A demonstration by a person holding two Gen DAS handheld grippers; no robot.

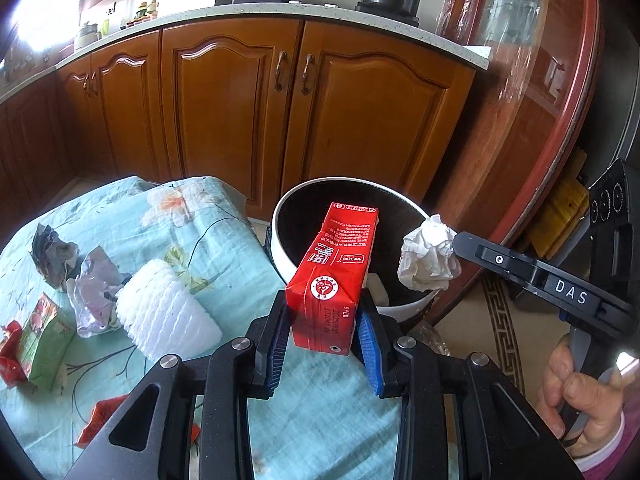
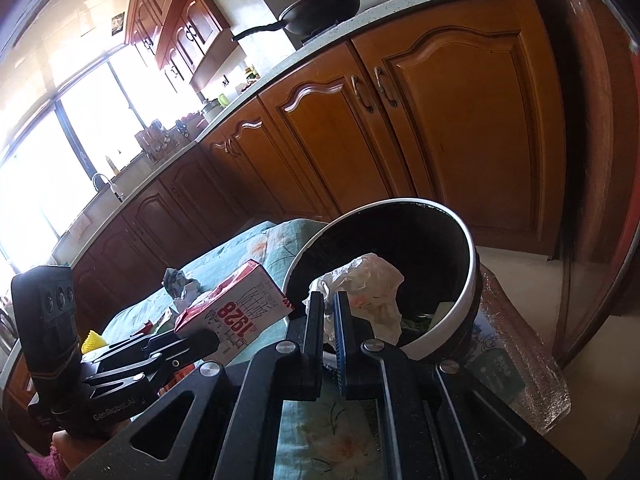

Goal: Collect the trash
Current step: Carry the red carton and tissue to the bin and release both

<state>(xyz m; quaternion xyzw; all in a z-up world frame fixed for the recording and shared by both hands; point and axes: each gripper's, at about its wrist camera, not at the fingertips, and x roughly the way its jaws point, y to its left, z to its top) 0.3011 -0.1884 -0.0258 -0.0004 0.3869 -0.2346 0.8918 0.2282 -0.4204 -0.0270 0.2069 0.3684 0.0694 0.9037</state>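
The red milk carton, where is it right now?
The red milk carton is clamped in the left gripper, held up at the near rim of the round trash bin, just left of the crumpled white tissue in the right gripper.

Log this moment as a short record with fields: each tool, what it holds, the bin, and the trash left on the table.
left tool: shut on red carton, held at the near rim of the bin
right tool: shut on white paper wad, held over the bin
bin: white rim, dark inside, beside the table
table: floral cloth
left on table: white foam sleeve, crumpled wrappers, green carton
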